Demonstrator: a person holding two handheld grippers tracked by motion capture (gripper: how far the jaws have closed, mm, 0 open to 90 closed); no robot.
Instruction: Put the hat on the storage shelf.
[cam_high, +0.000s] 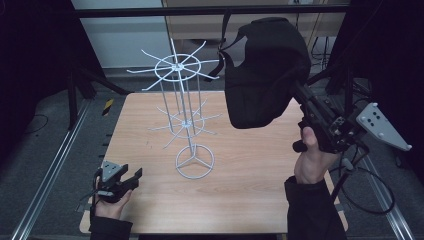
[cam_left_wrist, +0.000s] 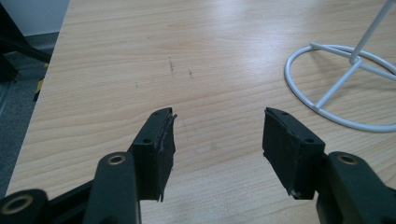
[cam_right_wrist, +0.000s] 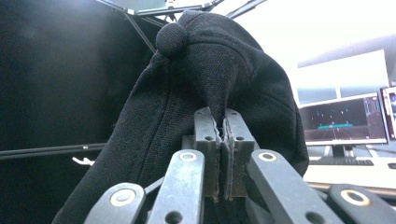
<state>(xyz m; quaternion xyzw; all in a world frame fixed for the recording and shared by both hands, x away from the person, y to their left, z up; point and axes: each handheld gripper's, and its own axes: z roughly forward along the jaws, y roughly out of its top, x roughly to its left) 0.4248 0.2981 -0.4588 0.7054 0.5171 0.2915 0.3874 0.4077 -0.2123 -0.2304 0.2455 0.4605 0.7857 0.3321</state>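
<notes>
High view: black cap held aloft beside wire rack

High view catches the right gripper (cam_high: 300, 97) raised above the far right part of the pale wooden table (cam_high: 150, 210), its jaws pinched tight on a soft black fabric baseball cap (cam_high: 262, 70). The cap hangs off the jaw tips and swells out ahead of them, toward the top ring of the white wire hat rack with hooked arms (cam_high: 182, 67), which stands just to the gripper's left and slightly below the cap's upper edge.

Right gripper view shows the pads (cam_right_wrist: 207, 135) nipping a thin fold of cloth on the crown, a little below the round top button (cam_right_wrist: 172, 38). The weave puckers at the bite, so the cap looks light, limp and easily creased; it is judged unlikely to slip from this pinch but likely to sag and swing. A firmer hold would probably be the stiffer brim or the band at the rim.

As held, the button sits straight ahead of the jaws and the cap's long run follows the gripper's own line, up and away. In the high view its adjuster strap (cam_high: 222, 45) points toward the rack, on the side farthest from the gripper; which way the brim faces cannot be told.

Left gripper (cam_left_wrist: 217, 140) rests low over the near table edge, jaws parted and empty, the rack's ringed base ahead and to its right.
</notes>
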